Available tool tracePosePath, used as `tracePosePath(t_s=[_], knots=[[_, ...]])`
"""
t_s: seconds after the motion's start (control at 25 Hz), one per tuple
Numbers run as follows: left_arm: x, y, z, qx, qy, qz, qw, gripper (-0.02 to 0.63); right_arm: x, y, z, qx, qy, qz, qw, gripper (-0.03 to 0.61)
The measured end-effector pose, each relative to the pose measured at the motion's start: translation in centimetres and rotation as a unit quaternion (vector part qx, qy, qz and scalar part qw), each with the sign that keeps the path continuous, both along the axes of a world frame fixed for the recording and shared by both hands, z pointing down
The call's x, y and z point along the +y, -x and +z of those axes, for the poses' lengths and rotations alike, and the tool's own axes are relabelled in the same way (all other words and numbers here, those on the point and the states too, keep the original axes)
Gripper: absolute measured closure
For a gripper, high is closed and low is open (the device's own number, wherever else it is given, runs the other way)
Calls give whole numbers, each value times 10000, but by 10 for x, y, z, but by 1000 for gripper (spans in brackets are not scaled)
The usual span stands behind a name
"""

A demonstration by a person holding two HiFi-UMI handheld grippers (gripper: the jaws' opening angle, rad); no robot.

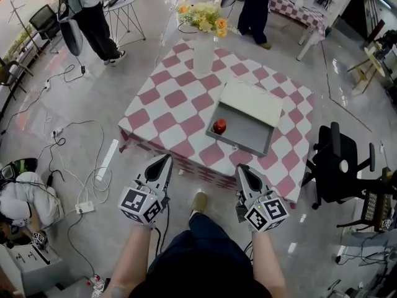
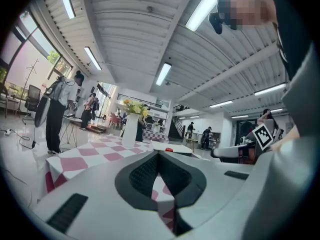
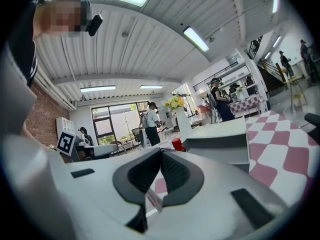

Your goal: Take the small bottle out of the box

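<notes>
A small bottle (image 1: 219, 126) with a red top stands in the near left corner of a grey open box (image 1: 254, 139), whose white lid is folded back. The box sits on a table with a pink and white chequered cloth (image 1: 167, 110). Both grippers hang in front of the table's near edge, apart from the box. My left gripper (image 1: 166, 159) is shut and empty, and so is my right gripper (image 1: 242, 168). In the left gripper view the bottle's (image 2: 169, 149) red top shows just past the shut left gripper (image 2: 158, 154). In the right gripper view the bottle (image 3: 176, 144) stands beside the box (image 3: 220, 139), beyond the shut right gripper (image 3: 160, 150).
A white vase with yellow flowers (image 1: 203, 48) stands at the table's far side. A black office chair (image 1: 335, 160) is to the right of the table. Cables and a power strip (image 1: 84, 207) lie on the floor at left. People stand beyond the table.
</notes>
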State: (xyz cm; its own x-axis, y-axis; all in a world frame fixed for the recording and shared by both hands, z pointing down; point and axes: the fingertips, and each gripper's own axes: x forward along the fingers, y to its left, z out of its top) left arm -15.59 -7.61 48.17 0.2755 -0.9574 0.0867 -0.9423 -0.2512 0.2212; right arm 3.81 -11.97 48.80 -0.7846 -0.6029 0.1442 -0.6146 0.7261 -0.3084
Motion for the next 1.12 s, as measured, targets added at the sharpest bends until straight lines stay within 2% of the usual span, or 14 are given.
tracePosePath(t_s=[0.44,0.92,1.0,1.12], knots=[[-59,-1,5,64,30,264,9996,612,-56,29,3,400,-191,55,9990,572],[-105,-11,11,-3,132,489,9987,612,-95,53,7,855,-338,-150,9957,572],[-113,-12,10,-36,130,496,9987,612,-100,56,7,865,-301,-225,9955,544],[-125,-15,4,-68,83,494,9987,612,-106,59,8,872,-284,-307,9953,541]])
